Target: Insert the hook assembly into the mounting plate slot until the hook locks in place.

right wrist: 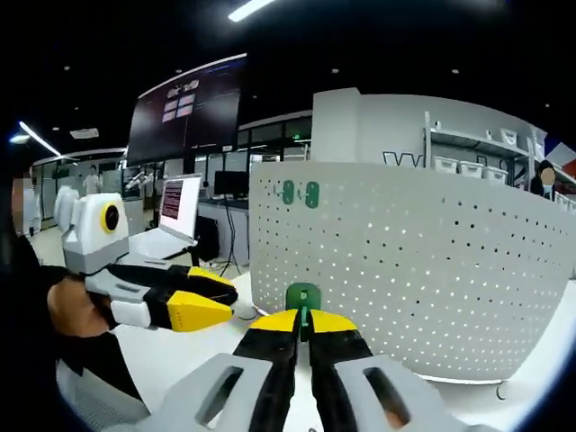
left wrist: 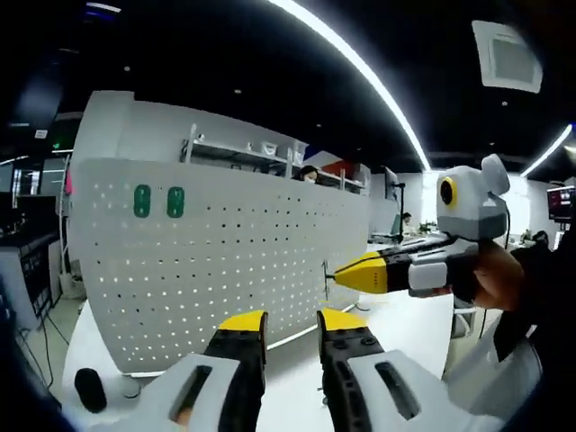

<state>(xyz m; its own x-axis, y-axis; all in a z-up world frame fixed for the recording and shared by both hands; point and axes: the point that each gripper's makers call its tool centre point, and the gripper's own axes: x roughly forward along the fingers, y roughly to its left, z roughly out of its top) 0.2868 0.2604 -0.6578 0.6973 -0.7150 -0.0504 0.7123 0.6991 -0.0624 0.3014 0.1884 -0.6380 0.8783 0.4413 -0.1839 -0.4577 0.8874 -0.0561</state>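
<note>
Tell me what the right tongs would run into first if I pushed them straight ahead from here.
Most likely the white pegboard. The right tongs are shut on a green hook and point at its lower perforated face, with nothing visible between. Depth is hard to judge, so I can't say how far off it is.

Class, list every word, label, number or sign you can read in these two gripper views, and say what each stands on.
None can be read.
Big dark wall screen: coloured rows of text, too small and blurred.
Laptop screen: lines of text, too blurred.
Small sign at the far edge of the left gripper view: too small.
White pegboard and its green hooks: no lettering visible.
</note>
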